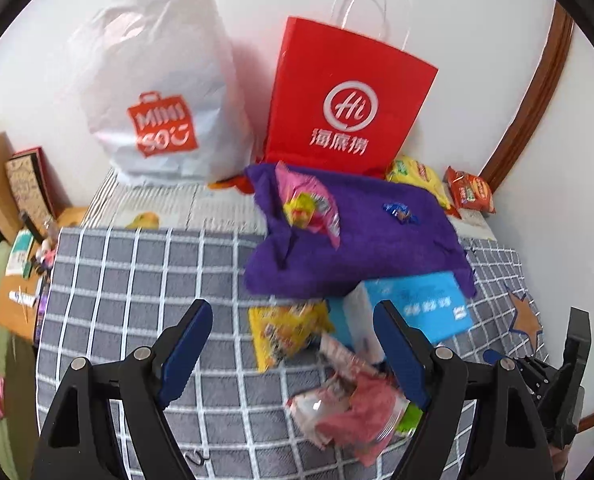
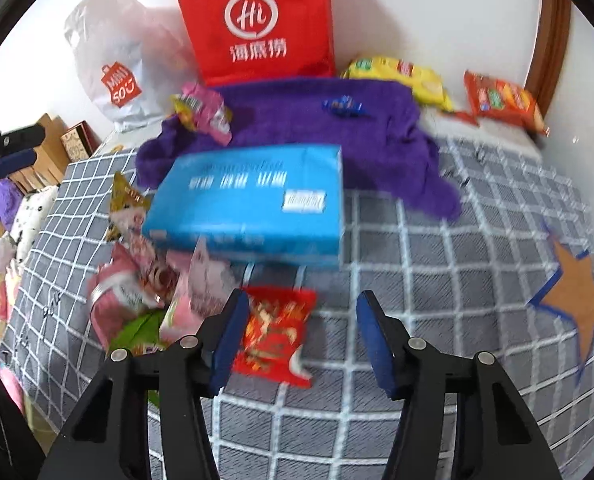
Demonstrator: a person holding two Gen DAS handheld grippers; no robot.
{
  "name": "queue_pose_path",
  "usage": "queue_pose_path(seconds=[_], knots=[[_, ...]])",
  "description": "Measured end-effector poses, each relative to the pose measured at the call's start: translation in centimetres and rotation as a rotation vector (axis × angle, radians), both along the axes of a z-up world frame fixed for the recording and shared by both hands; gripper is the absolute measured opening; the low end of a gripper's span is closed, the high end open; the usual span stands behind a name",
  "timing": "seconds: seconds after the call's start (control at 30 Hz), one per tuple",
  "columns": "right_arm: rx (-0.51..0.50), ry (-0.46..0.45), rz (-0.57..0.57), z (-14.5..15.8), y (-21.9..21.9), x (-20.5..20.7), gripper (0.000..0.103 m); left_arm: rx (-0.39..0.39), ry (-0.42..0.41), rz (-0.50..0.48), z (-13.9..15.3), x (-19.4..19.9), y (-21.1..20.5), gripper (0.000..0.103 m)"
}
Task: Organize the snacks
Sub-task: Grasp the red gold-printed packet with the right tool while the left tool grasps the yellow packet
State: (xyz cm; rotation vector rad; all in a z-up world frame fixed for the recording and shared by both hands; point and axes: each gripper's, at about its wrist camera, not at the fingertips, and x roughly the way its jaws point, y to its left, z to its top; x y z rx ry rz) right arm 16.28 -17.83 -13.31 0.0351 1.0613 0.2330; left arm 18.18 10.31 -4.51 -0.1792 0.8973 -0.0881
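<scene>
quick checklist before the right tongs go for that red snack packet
1. Right tongs open, nothing held: ok.
2. Red snack packet between the pads: partly; it lies beside the left pad, not centred: not ok.
3. Packet free of neighbours: the blue box sits just behind, apart: ok.
4. Left tongs open and empty: ok.
5. Drop spot: the red paper bag stands upright at the back; whether its top is open: cannot tell.

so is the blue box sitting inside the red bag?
No, the blue box lies on the checked blanket, in front of the upright red bag.
</scene>
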Motion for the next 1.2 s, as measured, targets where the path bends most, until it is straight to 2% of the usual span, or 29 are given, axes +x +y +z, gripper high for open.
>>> queue_pose_path(seconds=[0.23, 0.37, 0.43, 0.47, 0.53, 0.63, 0.77, 0.97, 1.1, 1.2], knots=[[0.002, 0.051, 0.005, -2.9, 1.4, -0.1, 0.056, 0.018, 0.038, 0.064, -1.7, -2.5, 2.4, 0.081], [-0.063, 0.051, -0.001, -4.1, 2.1, 0.1, 0.056, 0.025, 0.054, 0.093, -2.4, -3.2, 3.3, 0.081], [-0.056, 0.059, -0.001, -4.8, 2.1, 0.3, 0.056, 0.026, 0.060, 0.094, -2.7, -3.4, 3.3, 0.081], [-0.057, 0.053, -0.005, -4.9, 2.1, 0.3, 0.053, 0.027, 0.063, 0.094, -2.9, -3.4, 3.2, 0.081], [-0.078, 0.025, 0.012, -4.7, 2.3, 0.0, 0.039, 0.030, 0.069, 0.090, -3.2, -3.4, 3.0, 0.081], [-0.077, 0.003, 0.016, -4.0, 1.8, -0.5, 0.039, 0.029, 0.079, 0.077, -3.8, -3.2, 2.4, 0.081], [-0.091, -0.055, -0.042, -3.0, -1.1, -0.6, 0.039, 0.015, 0.099, 0.068, -5.1, -2.6, 1.7, 0.081], [-0.096, -0.034, -0.124, -4.9, -4.6, 0.7, 0.039, -0.026, 0.105, 0.052, -6.7, -1.0, 0.7, 0.081], [-0.080, -0.077, -0.109, -5.3, -4.6, 0.6, 0.039, 0.031, 0.104, 0.029, -7.5, 0.6, -0.4, 0.081], [-0.103, -0.118, -0.092, -5.6, -4.2, 0.6, 0.040, 0.001, 0.120, 0.010, -7.9, 2.1, -0.6, 0.081]])
